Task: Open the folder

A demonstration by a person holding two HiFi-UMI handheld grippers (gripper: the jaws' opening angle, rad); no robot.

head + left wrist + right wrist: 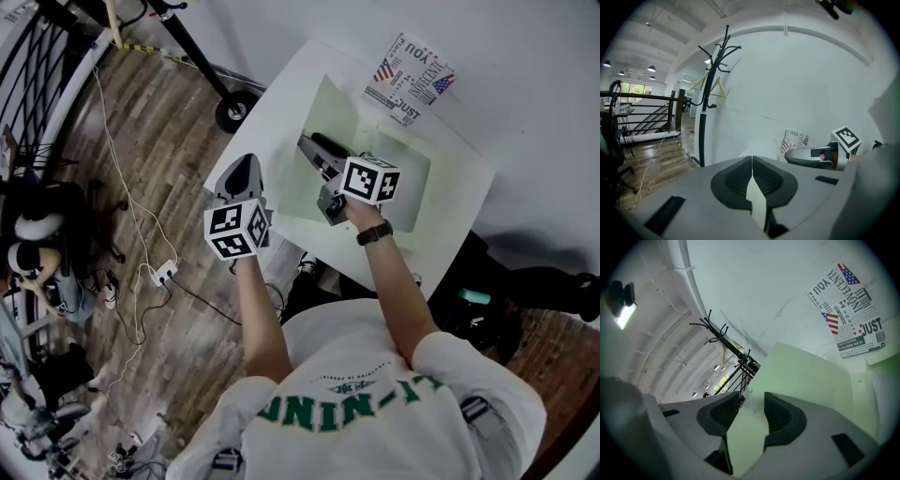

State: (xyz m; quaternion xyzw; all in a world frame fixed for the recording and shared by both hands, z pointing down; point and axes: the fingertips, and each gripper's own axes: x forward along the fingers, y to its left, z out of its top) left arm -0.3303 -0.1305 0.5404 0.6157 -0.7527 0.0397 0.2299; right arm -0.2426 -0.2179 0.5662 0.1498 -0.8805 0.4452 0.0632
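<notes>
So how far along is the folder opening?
Partly done: the folder cover stands raised, not yet laid flat. In hand: the left gripper is shut on a pale green folder edge; the right gripper has a green sheet between open jaws, not gripped. Left: probably swinging the cover fully open.

The white table (270, 122) carries a pale green folder (330, 117). It lies under and ahead of the right gripper (307, 142), one leaf rising between its spread fingers (780, 416). The left gripper (246, 161) sits at the table's edge, its fingers (736, 180) pinching a thin green edge, with bare tabletop beyond them
</notes>
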